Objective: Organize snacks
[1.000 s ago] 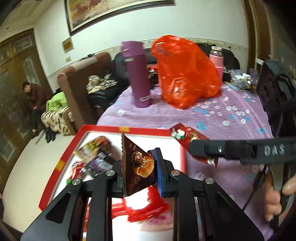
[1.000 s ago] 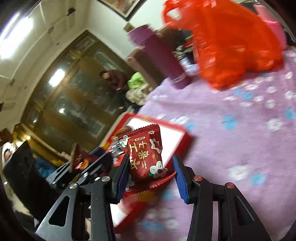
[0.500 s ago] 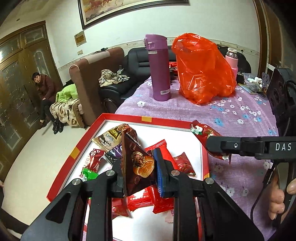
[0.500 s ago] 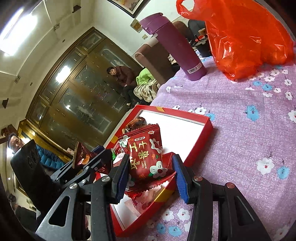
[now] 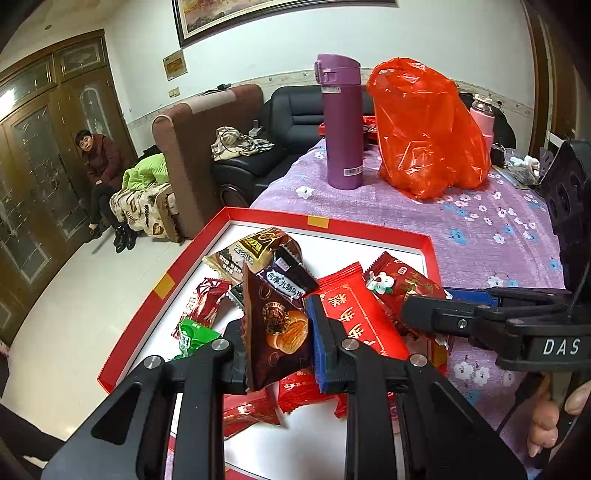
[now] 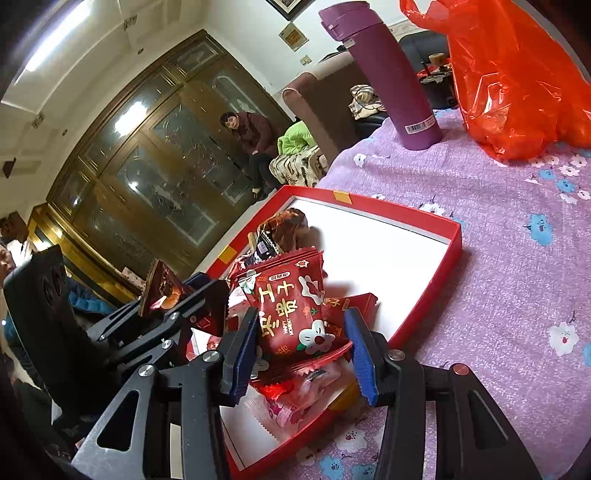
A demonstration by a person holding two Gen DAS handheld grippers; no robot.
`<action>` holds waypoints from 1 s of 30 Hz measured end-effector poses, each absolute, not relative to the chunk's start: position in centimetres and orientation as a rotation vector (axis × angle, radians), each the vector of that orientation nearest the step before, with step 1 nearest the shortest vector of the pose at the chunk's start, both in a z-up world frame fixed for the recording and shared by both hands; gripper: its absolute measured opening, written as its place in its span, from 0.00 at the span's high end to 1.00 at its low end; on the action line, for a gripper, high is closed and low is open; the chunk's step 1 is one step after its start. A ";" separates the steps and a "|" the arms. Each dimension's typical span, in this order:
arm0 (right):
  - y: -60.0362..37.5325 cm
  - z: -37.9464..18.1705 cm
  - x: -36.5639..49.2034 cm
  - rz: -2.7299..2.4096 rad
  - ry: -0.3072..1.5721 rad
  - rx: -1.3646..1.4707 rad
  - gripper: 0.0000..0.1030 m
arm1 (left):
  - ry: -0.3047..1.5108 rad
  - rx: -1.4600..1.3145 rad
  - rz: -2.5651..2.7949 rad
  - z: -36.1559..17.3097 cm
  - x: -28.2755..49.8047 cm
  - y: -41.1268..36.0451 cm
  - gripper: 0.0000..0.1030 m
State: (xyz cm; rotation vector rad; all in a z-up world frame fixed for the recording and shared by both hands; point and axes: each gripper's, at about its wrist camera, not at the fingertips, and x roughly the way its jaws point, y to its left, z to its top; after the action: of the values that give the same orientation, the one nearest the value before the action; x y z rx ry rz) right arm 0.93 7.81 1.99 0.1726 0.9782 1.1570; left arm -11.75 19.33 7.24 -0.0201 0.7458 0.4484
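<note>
A home living room: ahead of the jaws, past the flowered tablecloth point(image 5: 480, 229), stand a sofa point(image 5: 295, 122) and armchair point(image 5: 195, 147); a framed painting point(image 5: 258, 14) hangs above, a wooden cabinet point(image 5: 44, 155) far left.

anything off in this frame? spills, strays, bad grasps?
No spills or strays seen. The snacks lie in a loose heap inside the red tray. The left gripper pinches the brown packet edge-on. The red packet sits between the right gripper's fingers with a gap on one side, so that grasp looks loose.
</note>
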 end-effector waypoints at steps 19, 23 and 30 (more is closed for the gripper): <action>7.8 4.3 -2.3 1.125 0.773 0.018 0.42 | 0.698 0.002 0.647 7.2 -13.1 20.7 0.18; 7.2 5.7 -4.3 1.078 0.653 -0.036 0.37 | 0.687 -0.008 0.671 7.6 -13.6 21.1 0.18; 6.7 7.3 -7.1 1.053 0.521 -0.083 0.35 | 0.669 -0.089 0.719 8.5 -15.1 22.4 0.18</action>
State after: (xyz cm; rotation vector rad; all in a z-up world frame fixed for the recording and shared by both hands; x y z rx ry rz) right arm -7.14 6.70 7.31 -0.0835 0.5211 1.0529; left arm -15.12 22.40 8.55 -0.0892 0.6688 0.7192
